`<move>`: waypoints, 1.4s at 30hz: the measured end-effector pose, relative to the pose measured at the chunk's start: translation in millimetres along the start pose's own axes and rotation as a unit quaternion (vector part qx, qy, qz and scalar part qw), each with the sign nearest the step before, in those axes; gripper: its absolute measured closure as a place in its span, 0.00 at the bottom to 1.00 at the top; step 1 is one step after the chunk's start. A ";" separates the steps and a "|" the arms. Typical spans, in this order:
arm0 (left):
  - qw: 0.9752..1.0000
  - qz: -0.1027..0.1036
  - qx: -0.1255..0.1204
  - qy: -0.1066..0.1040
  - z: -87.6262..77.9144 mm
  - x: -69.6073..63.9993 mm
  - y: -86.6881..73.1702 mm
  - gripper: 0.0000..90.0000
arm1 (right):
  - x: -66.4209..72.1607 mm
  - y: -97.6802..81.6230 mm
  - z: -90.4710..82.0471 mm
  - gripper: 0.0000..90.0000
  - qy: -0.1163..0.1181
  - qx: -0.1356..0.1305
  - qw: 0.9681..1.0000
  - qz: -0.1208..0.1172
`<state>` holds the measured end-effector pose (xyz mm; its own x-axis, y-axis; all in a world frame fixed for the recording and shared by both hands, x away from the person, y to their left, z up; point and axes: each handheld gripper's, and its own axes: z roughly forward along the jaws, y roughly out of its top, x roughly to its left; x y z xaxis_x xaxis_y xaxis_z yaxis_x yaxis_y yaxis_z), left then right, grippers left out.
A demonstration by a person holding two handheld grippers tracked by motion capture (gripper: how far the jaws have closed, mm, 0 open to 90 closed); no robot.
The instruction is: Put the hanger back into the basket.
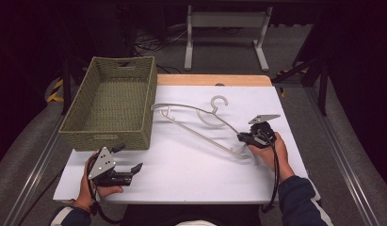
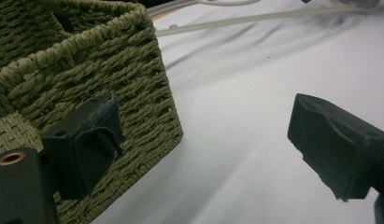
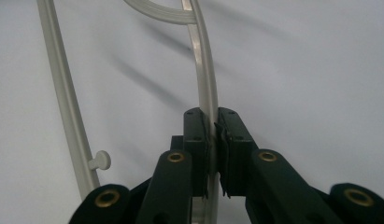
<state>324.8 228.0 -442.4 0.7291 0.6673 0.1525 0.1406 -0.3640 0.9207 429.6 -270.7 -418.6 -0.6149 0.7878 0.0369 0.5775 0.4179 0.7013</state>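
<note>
A white plastic clothes hanger (image 1: 200,123) lies across the middle of the white table, hook toward the far side. My right gripper (image 1: 243,137) is shut on its right shoulder arm; in the right gripper view the jaws clamp the pale bar of the hanger (image 3: 204,79), with my right gripper (image 3: 213,123) pinching it. The hanger's lower bar (image 3: 63,102) runs at the left with a small peg. My left gripper (image 1: 129,159) is held open near the table's front left, just in front of the basket. In the left gripper view my left gripper (image 2: 203,135) has nothing between its fingers.
A green woven basket (image 1: 111,101) with nothing inside stands at the left of the table; its near corner (image 2: 101,70) is close to my left jaws. The table's white surface (image 1: 191,174) spreads between the two hands. A white table frame (image 1: 226,28) stands on the floor beyond.
</note>
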 end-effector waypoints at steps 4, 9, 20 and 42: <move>1.000 0.001 -0.002 0.005 -2.9 0.3 0.6 0.12 | 1.2 2.6 -9.7 0.93 -0.004 -0.031 0.999 0.001; 1.000 0.001 -0.009 0.017 -7.2 2.1 0.7 0.11 | 7.8 9.2 -22.9 0.93 -0.011 -0.076 0.997 0.001; 1.000 -0.001 -0.016 0.023 -10.7 3.0 1.1 0.11 | 26.1 29.3 -30.7 0.93 -0.002 -0.126 0.992 -0.004; 0.997 0.007 -0.066 0.039 -30.8 -2.2 20.1 0.13 | 66.1 57.2 -18.4 0.93 0.026 -0.127 0.989 -0.076</move>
<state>305.3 239.2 -413.2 0.6751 0.7134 0.1879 0.0384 -0.2883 0.9568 412.1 -203.0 -363.0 -0.7152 0.6971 -0.0506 0.3272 0.3978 0.8571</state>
